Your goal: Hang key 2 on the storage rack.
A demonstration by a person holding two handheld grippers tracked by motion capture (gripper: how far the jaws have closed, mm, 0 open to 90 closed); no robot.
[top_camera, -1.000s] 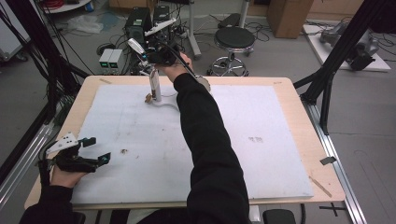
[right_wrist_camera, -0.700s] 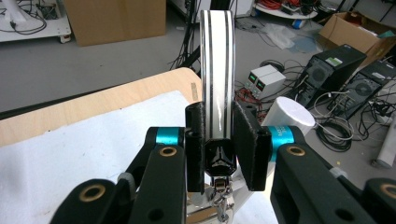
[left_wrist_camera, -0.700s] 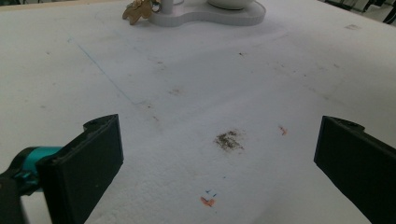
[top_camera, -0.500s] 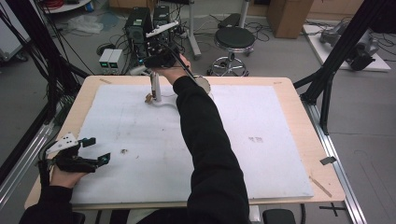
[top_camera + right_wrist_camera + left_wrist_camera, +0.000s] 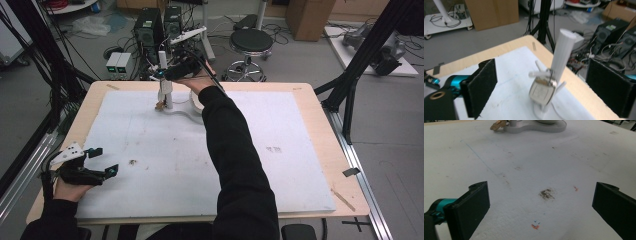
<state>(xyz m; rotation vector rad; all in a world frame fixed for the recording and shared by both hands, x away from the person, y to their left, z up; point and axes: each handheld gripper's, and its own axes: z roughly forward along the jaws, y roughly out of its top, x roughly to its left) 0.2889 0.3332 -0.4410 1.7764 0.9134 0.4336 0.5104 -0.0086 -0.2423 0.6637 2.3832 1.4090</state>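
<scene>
A white stand with a tall post [image 5: 562,55] and short pegs rises from a flat white base [image 5: 187,111] at the table's far side. A small silvery-gold metal piece [image 5: 542,91] hangs from one peg, low against the post [image 5: 168,97]. My right gripper [image 5: 544,75] is open, one jaw on each side of the post and the hanging piece, touching neither. In the high view the right gripper [image 5: 167,75] is level with the upper part of the post. My left gripper [image 5: 97,162] rests open at the near left, empty [image 5: 541,202]. The stand base [image 5: 536,125] and metal piece [image 5: 497,125] lie far ahead of it.
A white foam sheet [image 5: 280,180] covers the wooden table [image 5: 320,130], with a brown smudge [image 5: 546,193] just ahead of the left jaws. Behind the table are computer towers [image 5: 150,25], cables and a stool [image 5: 251,40]. Black frame struts [image 5: 350,80] stand at the right.
The right gripper has shifted slightly lower and nearer around the post. The left gripper has stayed put.
</scene>
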